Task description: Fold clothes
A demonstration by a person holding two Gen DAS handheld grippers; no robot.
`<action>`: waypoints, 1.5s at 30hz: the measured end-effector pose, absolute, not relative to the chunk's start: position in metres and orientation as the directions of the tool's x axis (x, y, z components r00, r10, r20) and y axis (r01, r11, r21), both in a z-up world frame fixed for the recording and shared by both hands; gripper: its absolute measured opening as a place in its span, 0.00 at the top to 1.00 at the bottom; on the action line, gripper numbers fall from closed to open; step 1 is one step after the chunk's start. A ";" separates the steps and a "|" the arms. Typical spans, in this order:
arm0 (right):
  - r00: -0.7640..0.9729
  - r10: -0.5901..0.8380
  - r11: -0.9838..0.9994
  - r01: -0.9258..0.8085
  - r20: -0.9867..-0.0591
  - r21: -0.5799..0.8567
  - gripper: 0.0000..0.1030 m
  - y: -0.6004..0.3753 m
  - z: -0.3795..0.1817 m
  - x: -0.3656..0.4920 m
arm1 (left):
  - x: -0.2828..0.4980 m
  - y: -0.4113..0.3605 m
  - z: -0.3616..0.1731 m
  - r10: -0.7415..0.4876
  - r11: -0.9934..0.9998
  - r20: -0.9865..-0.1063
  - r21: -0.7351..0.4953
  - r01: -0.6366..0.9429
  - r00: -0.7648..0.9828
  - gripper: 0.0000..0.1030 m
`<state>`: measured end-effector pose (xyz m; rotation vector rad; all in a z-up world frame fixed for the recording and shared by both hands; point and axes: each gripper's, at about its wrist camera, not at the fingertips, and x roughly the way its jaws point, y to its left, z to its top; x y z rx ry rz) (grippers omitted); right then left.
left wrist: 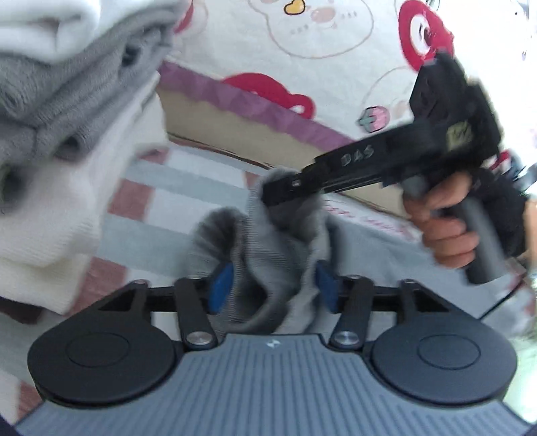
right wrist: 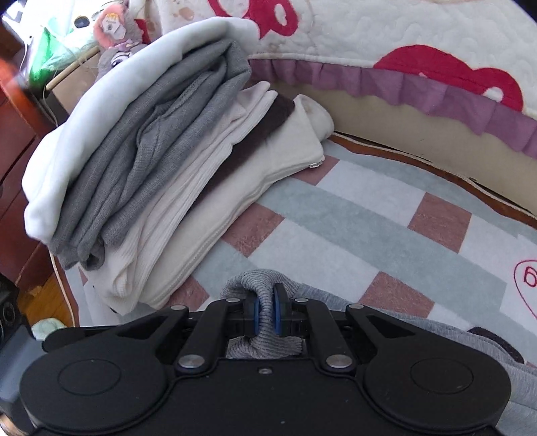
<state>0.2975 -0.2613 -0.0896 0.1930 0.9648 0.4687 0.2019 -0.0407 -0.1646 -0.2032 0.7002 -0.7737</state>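
A grey knit garment (left wrist: pixel 275 248) lies bunched on the checked mat. My left gripper (left wrist: pixel 273 285) is open, its blue pads on either side of a fold of the garment. My right gripper (right wrist: pixel 265 313) is shut on a ribbed edge of the same grey garment (right wrist: pixel 265 295); in the left wrist view it (left wrist: pixel 285 191) reaches in from the right, its tips in the cloth. A stack of folded clothes (right wrist: pixel 161 151), white, grey and cream, sits to the left on the mat and shows blurred in the left wrist view (left wrist: pixel 67 100).
The checked mat (right wrist: pixel 352 214) lies against a bed side with a purple frill (right wrist: pixel 436 97) and a cartoon quilt (left wrist: pixel 319 50). Wooden furniture (right wrist: pixel 16 134) and a stuffed toy (right wrist: pixel 114 30) stand at far left.
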 end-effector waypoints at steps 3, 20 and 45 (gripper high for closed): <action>0.477 0.490 0.871 -0.285 -0.730 0.400 0.89 -0.267 -0.091 0.298 | 0.206 -0.049 -0.173 -0.750 0.654 -0.494 -0.455 0.605 0.439 0.38; 0.633 0.342 0.876 0.052 -0.695 0.479 0.54 -0.431 -0.077 0.152 | 0.245 0.000 -0.184 -0.657 0.742 -0.586 -0.615 0.268 0.475 0.95; 0.596 0.277 0.939 -0.002 -0.754 0.344 0.53 -0.436 -0.117 0.034 | 0.253 -0.099 -0.141 -0.545 0.788 -0.641 -0.171 0.591 0.541 0.39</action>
